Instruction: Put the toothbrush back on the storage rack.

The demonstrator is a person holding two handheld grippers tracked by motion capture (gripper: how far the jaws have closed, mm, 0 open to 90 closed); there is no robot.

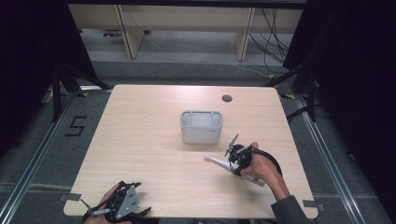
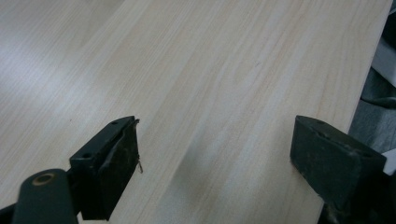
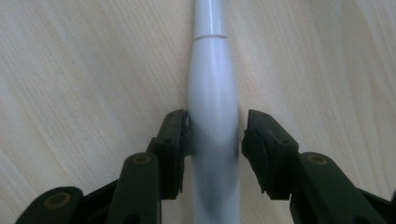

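A slim white handle-shaped object point(image 1: 215, 161) lies on the wooden table point(image 1: 140, 154), in front of a grey open-top container point(image 1: 201, 126). My right gripper point(image 1: 232, 163) sits over its thicker part, held by a hand at the table's right front. In the right gripper view the white object point(image 3: 212, 93) runs straight up between the two jaws of the right gripper point(image 3: 215, 128), which press against its sides. My left gripper point(image 1: 116, 206) rests at the front left corner. In its own view the left gripper point(image 2: 215, 140) has its jaws wide apart over bare wood.
A small round cable hole point(image 1: 227, 98) is at the table's back right. The table edge point(image 2: 364, 93) runs close beside the left gripper's right jaw. Beyond the table are shelving legs and loose cables on the floor.
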